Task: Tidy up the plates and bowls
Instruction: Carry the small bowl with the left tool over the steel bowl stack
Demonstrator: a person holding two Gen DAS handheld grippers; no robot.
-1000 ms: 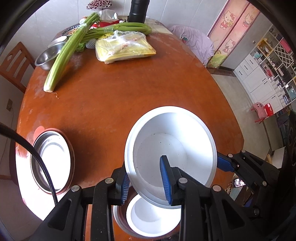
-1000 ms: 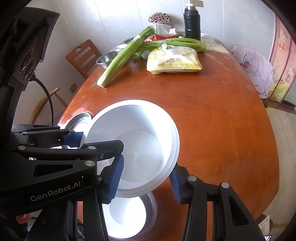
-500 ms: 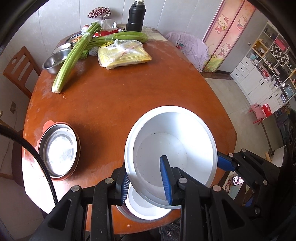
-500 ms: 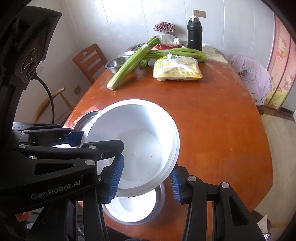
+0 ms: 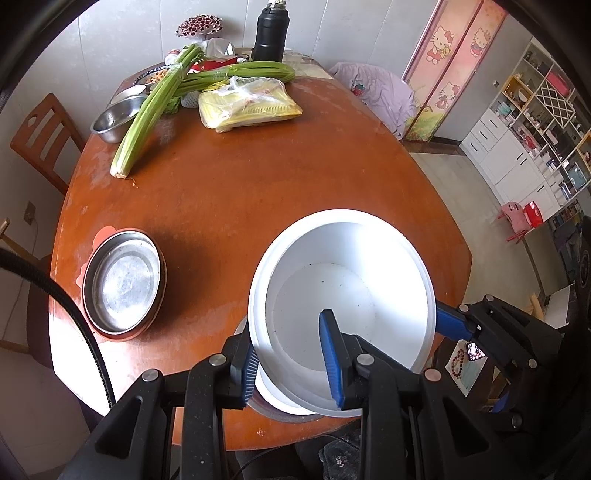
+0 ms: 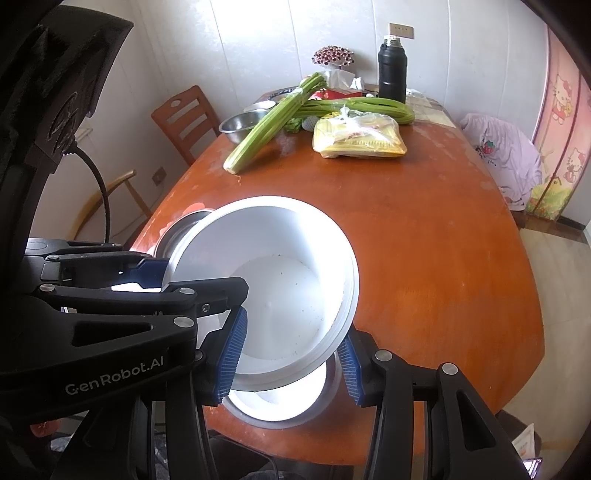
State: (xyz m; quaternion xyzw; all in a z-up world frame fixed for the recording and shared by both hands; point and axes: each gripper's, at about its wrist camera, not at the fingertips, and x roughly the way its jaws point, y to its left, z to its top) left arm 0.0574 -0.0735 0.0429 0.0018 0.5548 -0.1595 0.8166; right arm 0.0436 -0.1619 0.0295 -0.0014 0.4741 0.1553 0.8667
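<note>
Left wrist view: round reddish-brown wooden table [image 5: 258, 206]; left gripper [image 5: 291, 363] clenched on the rim of a white round plastic bowl [image 5: 343, 295], above the table's near edge. Right wrist view: right gripper [image 6: 290, 356] clamps the same bowl's opposite rim.

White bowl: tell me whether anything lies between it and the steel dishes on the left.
Nothing visible does. Only bare table separates the white bowl, held by both grippers, from the steel dishes.

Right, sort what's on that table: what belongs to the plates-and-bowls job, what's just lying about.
Job:
white bowl, pinched by left gripper and right gripper
metal dish beneath
steel plate
steel bowl

Lying about:
celery
bagged food
black flask
</note>
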